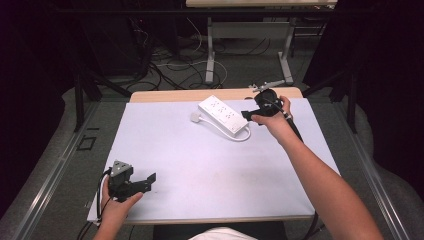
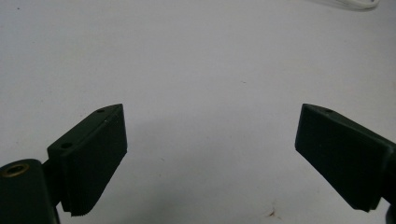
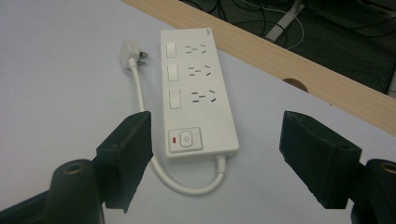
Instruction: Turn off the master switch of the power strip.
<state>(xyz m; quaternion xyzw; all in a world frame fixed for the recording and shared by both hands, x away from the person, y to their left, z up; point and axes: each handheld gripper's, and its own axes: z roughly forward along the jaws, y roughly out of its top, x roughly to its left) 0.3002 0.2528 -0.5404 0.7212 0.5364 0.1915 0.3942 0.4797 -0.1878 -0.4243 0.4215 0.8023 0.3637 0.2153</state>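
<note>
A white power strip (image 1: 223,114) (image 3: 197,98) with three sockets, three rocker switches and a main button lies near the table's far edge. Its short white cord loops from the near end to a white plug (image 1: 195,117) (image 3: 129,52) lying beside it. My right gripper (image 1: 248,115) (image 3: 217,156) hovers just off the strip's near end, jaws open and empty, pointing along the strip. My left gripper (image 1: 149,181) (image 2: 210,163) rests low at the table's near left corner, jaws wide open over bare white surface.
The white table top (image 1: 200,165) ends in a wooden strip (image 1: 165,95) (image 3: 289,60) at the far edge, with a cable hole (image 3: 295,84) in it. Beyond lie floor cables and white desk legs (image 1: 210,55). Dark curtains flank both sides.
</note>
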